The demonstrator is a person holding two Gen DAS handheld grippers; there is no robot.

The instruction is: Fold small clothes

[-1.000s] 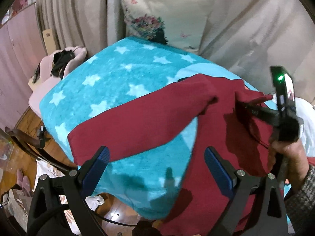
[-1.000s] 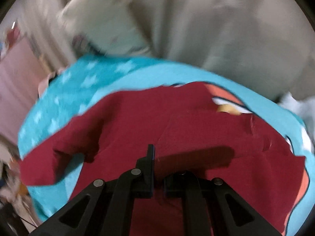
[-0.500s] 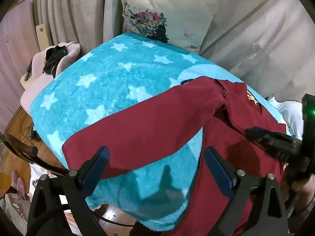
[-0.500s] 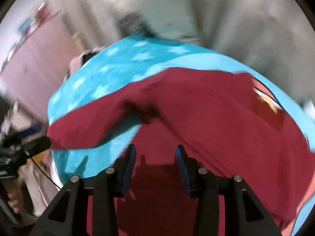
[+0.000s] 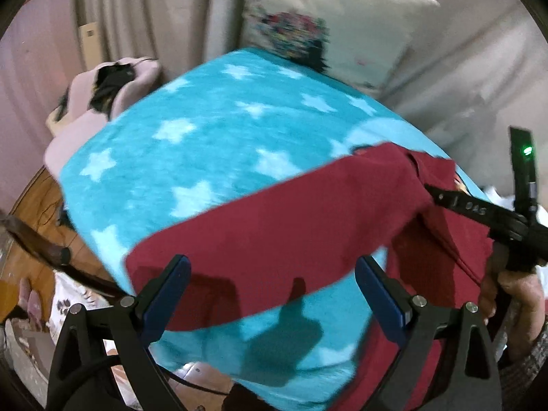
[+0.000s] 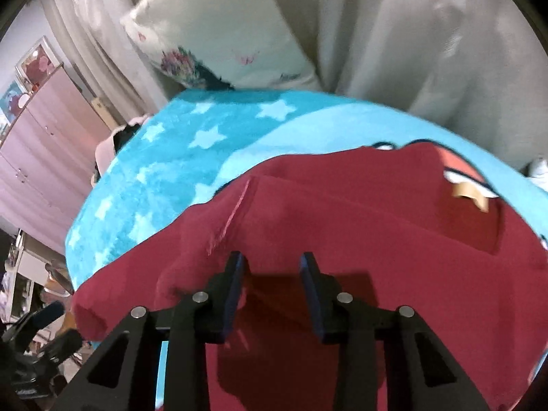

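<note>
A dark red long-sleeved top (image 5: 301, 219) lies on a turquoise star-patterned blanket (image 5: 205, 130), its sleeve stretched out to the left. My left gripper (image 5: 272, 291) hovers wide open just above the sleeve's lower edge, nothing between its blue pads. My right gripper (image 6: 274, 274) is over the body of the red top (image 6: 376, 239), near the shoulder seam. Its jaws are partly apart and closing, and the cloth lies under them, not pinched. In the left wrist view the right gripper (image 5: 435, 193) reaches in from the right, held by a hand (image 5: 507, 291).
A white flowered pillow (image 5: 335, 34) leans against pale curtains (image 6: 428, 51) behind the blanket. A pink chair (image 5: 89, 109) with dark items stands at the left, over a wooden floor with clutter. A pink wardrobe (image 6: 44, 157) is further left.
The right gripper was shut on the red cloth a second ago, then let go and shifted over the top. The left gripper has drifted closer to the sleeve's end.
</note>
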